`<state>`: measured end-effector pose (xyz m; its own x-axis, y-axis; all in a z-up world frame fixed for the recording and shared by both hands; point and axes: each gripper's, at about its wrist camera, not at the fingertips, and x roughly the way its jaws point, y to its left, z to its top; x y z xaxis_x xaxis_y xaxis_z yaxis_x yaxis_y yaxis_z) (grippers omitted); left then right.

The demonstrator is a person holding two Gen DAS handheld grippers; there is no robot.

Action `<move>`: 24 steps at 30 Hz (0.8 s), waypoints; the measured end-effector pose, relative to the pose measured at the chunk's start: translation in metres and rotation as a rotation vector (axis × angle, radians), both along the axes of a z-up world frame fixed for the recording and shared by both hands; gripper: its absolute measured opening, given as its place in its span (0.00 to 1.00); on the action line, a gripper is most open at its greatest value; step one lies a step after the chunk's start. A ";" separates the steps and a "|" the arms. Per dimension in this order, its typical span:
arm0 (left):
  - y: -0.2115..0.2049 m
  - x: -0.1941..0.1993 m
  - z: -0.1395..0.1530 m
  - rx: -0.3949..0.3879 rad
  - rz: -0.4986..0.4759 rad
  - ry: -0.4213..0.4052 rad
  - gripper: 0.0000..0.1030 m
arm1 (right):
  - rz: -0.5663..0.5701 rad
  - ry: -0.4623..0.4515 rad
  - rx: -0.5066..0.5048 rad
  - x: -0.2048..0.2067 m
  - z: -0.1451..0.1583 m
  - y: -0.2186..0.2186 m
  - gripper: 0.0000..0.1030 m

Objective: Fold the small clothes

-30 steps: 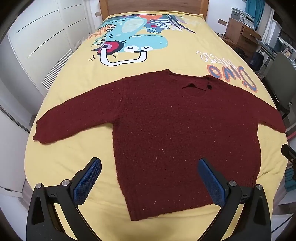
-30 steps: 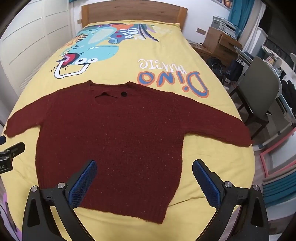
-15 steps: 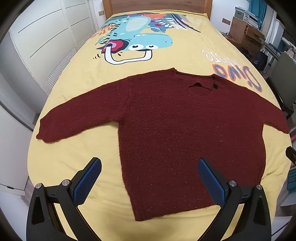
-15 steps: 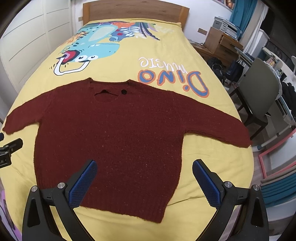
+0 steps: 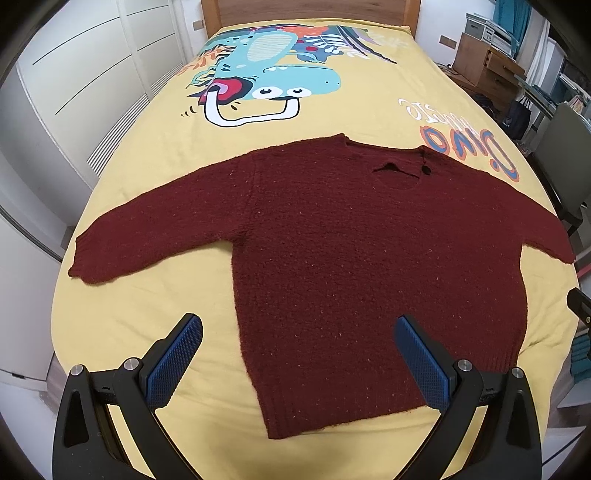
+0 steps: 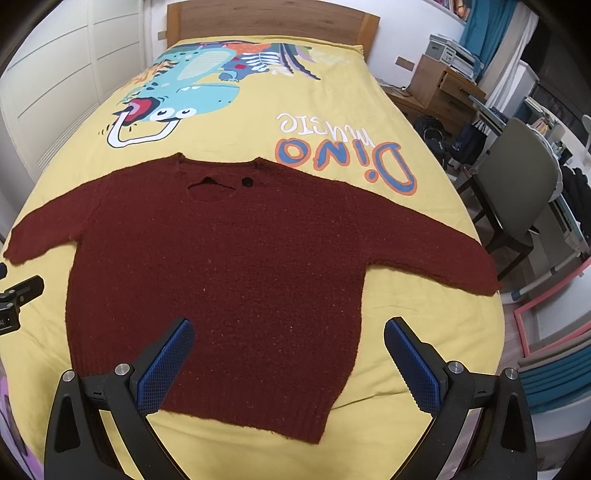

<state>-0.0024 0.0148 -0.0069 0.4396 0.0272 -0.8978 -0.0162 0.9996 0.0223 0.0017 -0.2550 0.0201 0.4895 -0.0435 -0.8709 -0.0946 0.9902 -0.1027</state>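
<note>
Maroon sweater [image 5: 369, 258] lies flat beyond both grippers' [image 5: 298, 354] [image 6: 289, 356] spread, empty fingers.

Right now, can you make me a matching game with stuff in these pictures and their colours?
Things:
1. sweater
2. bed cover
3. gripper pads
4. headboard

Colours:
A. blue
B. brown wood
C. dark red
D. yellow

Pairs: 1-C, 2-D, 3-A, 4-B
</note>
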 end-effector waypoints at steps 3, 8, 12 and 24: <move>0.000 0.000 0.000 -0.001 0.001 0.000 0.99 | 0.001 0.000 -0.002 0.001 0.000 0.000 1.00; 0.000 0.001 0.000 0.002 -0.003 0.001 0.99 | 0.004 0.001 -0.005 0.000 0.001 0.001 1.00; 0.001 0.000 0.000 0.007 0.004 0.004 0.99 | 0.009 0.001 -0.007 0.000 0.001 0.001 1.00; -0.001 -0.003 -0.001 0.024 -0.011 -0.001 0.99 | 0.023 0.008 -0.020 0.000 0.000 0.006 1.00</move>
